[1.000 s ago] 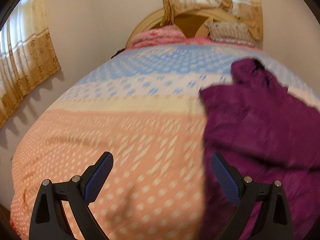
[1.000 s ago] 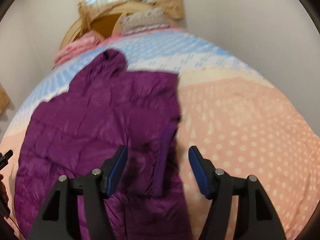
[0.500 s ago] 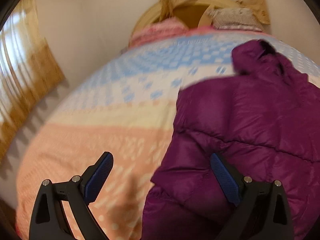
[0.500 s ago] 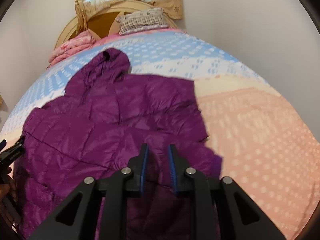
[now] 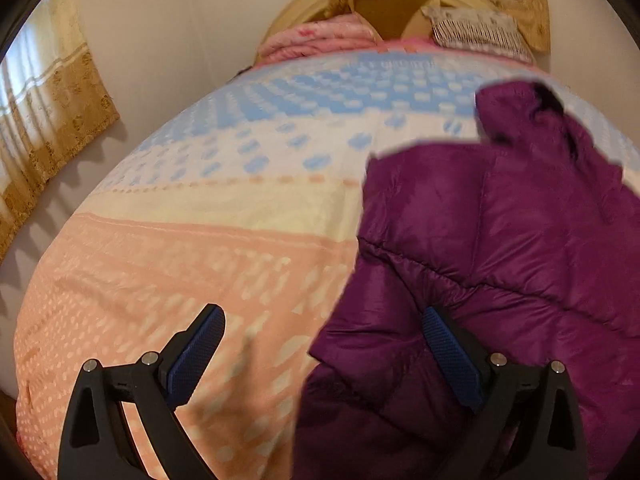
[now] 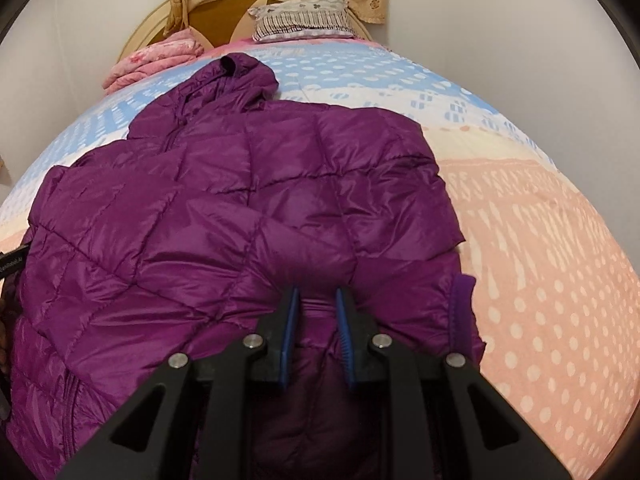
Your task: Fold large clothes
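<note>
**Purple quilted jacket on bed, pinched at its near edge**

Item: one hooded puffer jacket [image 6: 248, 208], deep purple, glossy shell, stitched in a diamond quilt. Hood [image 6: 236, 76] points toward the head of the bed, in the upper part of the right wrist frame. A ribbed, darker purple cuff [image 6: 462, 312] shows at the lower right of that frame. The body is puffed and creased, not lying flat.

Surface: bed [image 6: 540, 260] with a dotted cover in bands, blue at the top of the frame, cream in the middle, peach toward the bottom. Folded pink blanket [image 6: 154, 60] and a striped pillow [image 6: 304, 20] lie against a rounded cream headboard [image 6: 208, 12]. Plain pale walls; yellow patterned curtains [image 5: 44, 120] at the left edge of the left wrist frame, and more above the headboard.

Position: the jacket fills the centre and left of the right wrist frame and the right half of the left wrist frame.

Right hand-held gripper [image 6: 316, 328]: jaws have just been closing and now pinch a fold of the jacket's near edge between the blue pads, bottom centre of the frame.

Left hand-held gripper [image 5: 324, 356]: jaws spread wide; the jacket's left edge bulges up between them, right finger over the fabric, left finger over bare peach cover, neither pad pressing it.
</note>
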`<state>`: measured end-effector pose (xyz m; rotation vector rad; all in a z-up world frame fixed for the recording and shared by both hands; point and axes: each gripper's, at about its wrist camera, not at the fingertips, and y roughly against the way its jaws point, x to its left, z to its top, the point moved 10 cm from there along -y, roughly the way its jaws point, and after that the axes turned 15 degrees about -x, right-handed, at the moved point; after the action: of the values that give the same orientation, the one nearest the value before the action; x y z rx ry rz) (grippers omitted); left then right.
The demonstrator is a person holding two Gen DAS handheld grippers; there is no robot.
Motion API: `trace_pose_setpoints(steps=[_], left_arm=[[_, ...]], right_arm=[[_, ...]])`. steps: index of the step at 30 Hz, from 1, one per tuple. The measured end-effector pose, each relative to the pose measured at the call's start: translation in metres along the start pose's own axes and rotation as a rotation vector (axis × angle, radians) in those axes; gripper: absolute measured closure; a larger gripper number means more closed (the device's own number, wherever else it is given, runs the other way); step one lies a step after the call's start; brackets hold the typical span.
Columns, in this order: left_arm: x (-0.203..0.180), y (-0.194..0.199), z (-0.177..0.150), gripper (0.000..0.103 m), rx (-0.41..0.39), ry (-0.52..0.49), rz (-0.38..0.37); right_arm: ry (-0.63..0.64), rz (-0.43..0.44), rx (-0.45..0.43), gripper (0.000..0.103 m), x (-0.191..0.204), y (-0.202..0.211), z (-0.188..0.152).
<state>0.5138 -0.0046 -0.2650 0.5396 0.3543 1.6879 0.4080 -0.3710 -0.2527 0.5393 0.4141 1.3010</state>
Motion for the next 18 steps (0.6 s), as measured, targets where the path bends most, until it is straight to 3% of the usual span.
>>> trace_pose_setpoints(steps=[4,6,8,13,18], left_arm=[[-0.009,0.036,0.048,0.004,-0.12,0.07,-0.113],[-0.023,0.034,0.063,0.004,-0.098,0.11,-0.154],[-0.036,0.023,0.073,0.004,-0.097,0.102,-0.143],[-0.05,-0.028,0.068,0.004,-0.055,0.059,-0.046],[-0.067,-0.066,0.035,0.004,0.041,0.025,-0.04]], right_arm=[[-0.064,-0.004,-0.137,0.08,-0.012,0.037,0.045],[-0.085,-0.031,-0.186,0.08,-0.018,0.042,0.069],[-0.106,-0.073,-0.206,0.079,-0.023,0.036,0.088],[-0.106,-0.126,-0.164,0.079,-0.021,-0.014,0.101],[-0.121,-0.137,-0.053,0.077,-0.032,-0.069,0.067]])
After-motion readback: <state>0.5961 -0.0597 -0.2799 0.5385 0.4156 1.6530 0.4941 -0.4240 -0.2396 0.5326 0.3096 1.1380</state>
